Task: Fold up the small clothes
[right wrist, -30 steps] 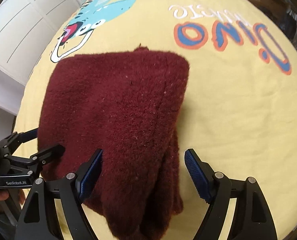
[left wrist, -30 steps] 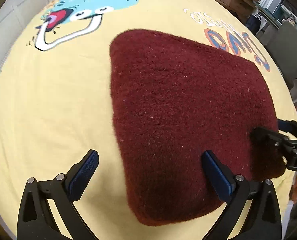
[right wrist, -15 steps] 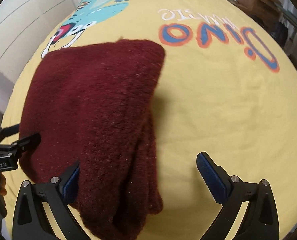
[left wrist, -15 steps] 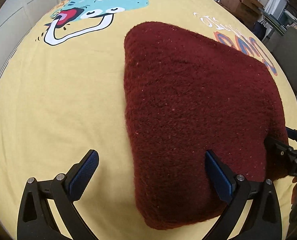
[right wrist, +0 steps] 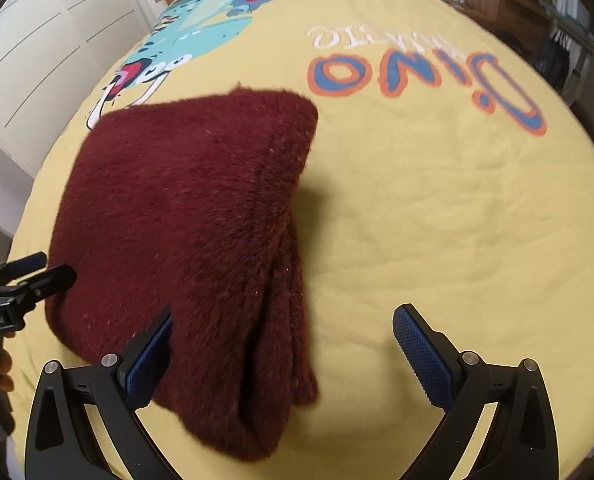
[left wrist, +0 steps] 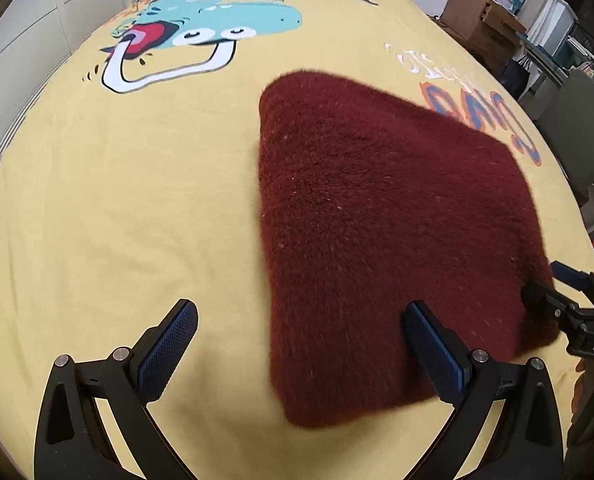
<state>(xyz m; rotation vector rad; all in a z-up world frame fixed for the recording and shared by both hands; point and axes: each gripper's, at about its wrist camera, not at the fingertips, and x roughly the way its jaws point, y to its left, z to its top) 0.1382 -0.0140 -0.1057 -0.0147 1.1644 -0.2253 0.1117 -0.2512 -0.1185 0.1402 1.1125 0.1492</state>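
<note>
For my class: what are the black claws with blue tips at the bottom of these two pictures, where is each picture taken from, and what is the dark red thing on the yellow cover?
There is no robot here. A person holds a two-finger gripper in each hand, and each gripper carries a wide-angle camera looking along its fingers. One picture comes from the left gripper, the other from the right gripper, so each view shows its own blue pads at the bottom and the other gripper at the side. On the yellow bedspread, printed with a cartoon dinosaur, lies a folded dark red fleece garment. Both grippers are open and hold nothing; the right one's jaws have just been opening, with the garment's edge between them but not pressed.
</note>
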